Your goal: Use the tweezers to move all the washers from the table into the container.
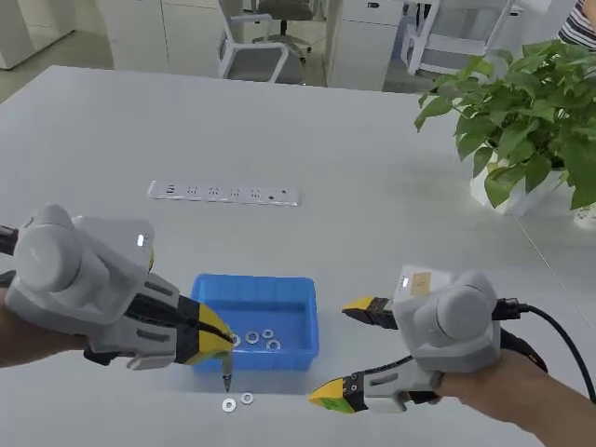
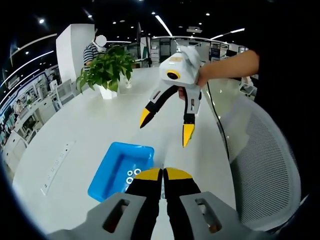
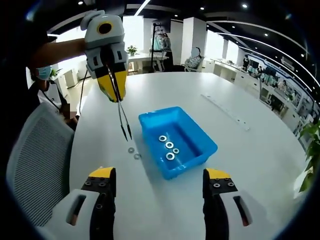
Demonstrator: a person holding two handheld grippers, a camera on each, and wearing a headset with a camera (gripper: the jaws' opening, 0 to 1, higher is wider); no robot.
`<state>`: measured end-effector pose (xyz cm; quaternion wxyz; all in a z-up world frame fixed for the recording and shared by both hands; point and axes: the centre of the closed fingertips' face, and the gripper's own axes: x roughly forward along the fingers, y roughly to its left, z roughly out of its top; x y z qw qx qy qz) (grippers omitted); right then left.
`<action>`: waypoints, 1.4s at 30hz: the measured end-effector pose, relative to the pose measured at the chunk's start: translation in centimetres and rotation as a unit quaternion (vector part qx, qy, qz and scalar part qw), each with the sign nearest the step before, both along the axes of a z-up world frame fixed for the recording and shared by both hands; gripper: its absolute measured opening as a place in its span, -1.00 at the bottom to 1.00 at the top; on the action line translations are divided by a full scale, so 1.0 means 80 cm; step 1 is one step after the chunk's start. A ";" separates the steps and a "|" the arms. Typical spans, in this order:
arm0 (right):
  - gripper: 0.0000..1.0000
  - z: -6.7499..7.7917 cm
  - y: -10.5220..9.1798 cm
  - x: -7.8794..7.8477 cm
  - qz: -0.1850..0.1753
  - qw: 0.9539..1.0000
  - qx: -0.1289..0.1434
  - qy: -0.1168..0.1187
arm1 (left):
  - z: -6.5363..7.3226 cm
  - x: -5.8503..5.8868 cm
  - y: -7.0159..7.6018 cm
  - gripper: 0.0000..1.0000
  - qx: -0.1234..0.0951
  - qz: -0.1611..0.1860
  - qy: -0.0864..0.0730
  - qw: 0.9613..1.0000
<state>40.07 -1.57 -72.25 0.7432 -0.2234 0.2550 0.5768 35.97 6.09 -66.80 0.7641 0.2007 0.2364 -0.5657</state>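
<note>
The left gripper is clamping the tweezers, tips pointing down over two washers on the worktop, while the right gripper is hovering wide open beside the blue container.

The white table bore a blue container, two washers nearer, a power strip farther, a plant far right.

I see a bright blue container on a pale grey-white worktop. The washers are silver, both those in the blue and those on the worktop. The left gripper and right gripper have light grey bodies with black and yellow tips. The tweezers look near black. The plant is green in a white pot. The power strip is white, and the chair is grey mesh.
</note>
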 end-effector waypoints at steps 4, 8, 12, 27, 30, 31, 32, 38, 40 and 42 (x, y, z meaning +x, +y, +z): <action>0.46 -0.004 -0.001 -0.001 -0.002 1.000 0.002 0.001 | -0.005 -0.002 -0.001 -0.90 -0.002 -0.002 0.001 1.000; 0.49 -0.006 -0.003 -0.003 -0.006 1.000 0.004 0.005 | -0.009 -0.004 -0.004 -0.90 -0.008 -0.005 0.003 1.000; 0.53 -0.006 -0.003 -0.005 -0.009 1.000 0.009 0.007 | -0.017 -0.007 -0.006 -0.90 -0.005 -0.011 0.007 1.000; 0.70 -0.013 -0.001 -0.008 -0.006 1.000 0.007 0.005 | -0.031 -0.005 -0.006 -0.90 -0.008 -0.019 0.007 1.000; 0.71 -0.016 -0.001 -0.009 -0.005 1.000 0.004 0.006 | -0.034 -0.005 -0.004 -0.90 -0.003 -0.020 0.009 1.000; 0.71 -0.017 -0.001 -0.009 -0.004 1.000 0.003 0.006 | -0.036 -0.006 -0.003 -0.90 -0.002 -0.021 0.010 1.000; 0.71 -0.017 -0.001 -0.009 -0.004 1.000 0.002 0.006 | -0.037 -0.006 -0.003 -0.90 -0.001 -0.021 0.010 1.000; 0.70 -0.019 0.000 -0.010 -0.004 1.000 0.001 0.007 | -0.040 -0.006 -0.002 -0.90 -0.002 -0.020 0.012 1.000; 0.70 -0.020 0.000 -0.010 -0.003 1.000 0.001 0.008 | -0.042 -0.007 -0.003 -0.90 -0.002 -0.020 0.013 1.000; 0.69 -0.021 0.000 -0.011 -0.003 1.000 0.001 0.010 | -0.043 -0.007 -0.004 -0.89 -0.002 -0.021 0.014 1.000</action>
